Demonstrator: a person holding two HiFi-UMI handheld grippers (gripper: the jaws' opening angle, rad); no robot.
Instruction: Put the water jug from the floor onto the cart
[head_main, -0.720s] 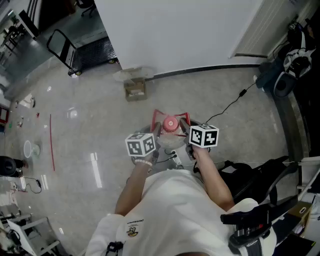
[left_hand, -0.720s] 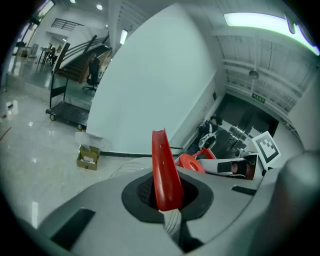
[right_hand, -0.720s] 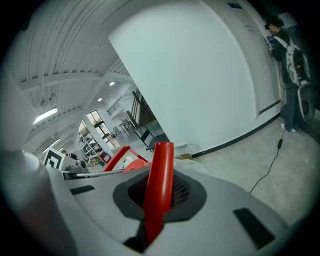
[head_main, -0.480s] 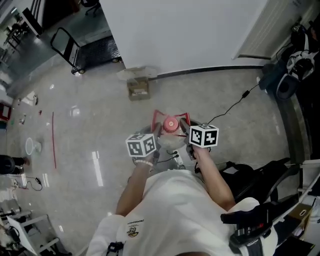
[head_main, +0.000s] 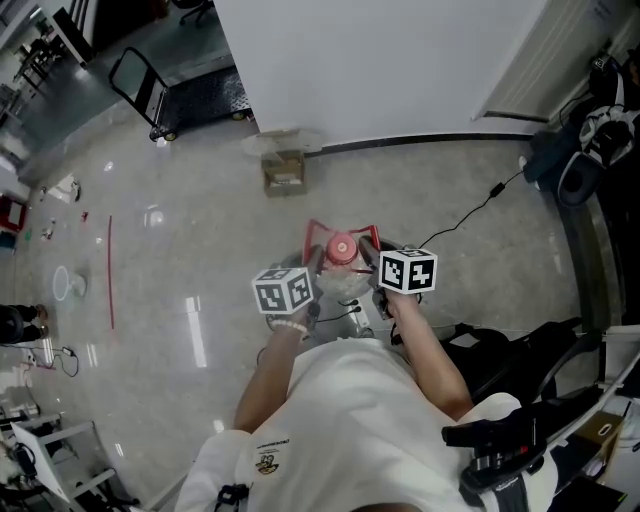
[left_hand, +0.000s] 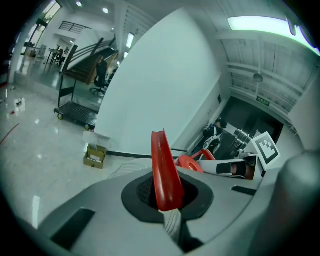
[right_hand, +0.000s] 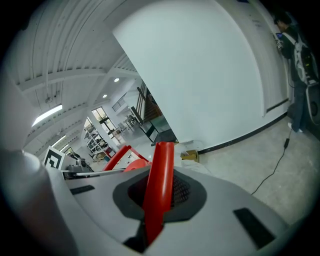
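The water jug (head_main: 341, 270) is a clear bottle with a red cap (head_main: 341, 247) and a red handle frame (head_main: 340, 230), seen just in front of the person in the head view. My left gripper (head_main: 314, 262) is shut on the left bar of the red handle (left_hand: 164, 172). My right gripper (head_main: 368, 256) is shut on the right bar (right_hand: 159, 185). The cap also shows in the left gripper view (left_hand: 189, 162). The black flat cart (head_main: 195, 95) with its upright push bar stands far off at the upper left, by the white wall (head_main: 380, 60). Whether the jug rests on the floor I cannot tell.
A small cardboard box (head_main: 284, 170) lies against the wall's base between the jug and the cart. A black cable (head_main: 470, 205) runs across the floor at right. Black bags and gear (head_main: 520, 360) crowd the right side. A red line (head_main: 110, 270) marks the floor at left.
Cart, box and floor marks have drifted slightly right and down in the head view. Both grippers keep the same hold on the red handle.
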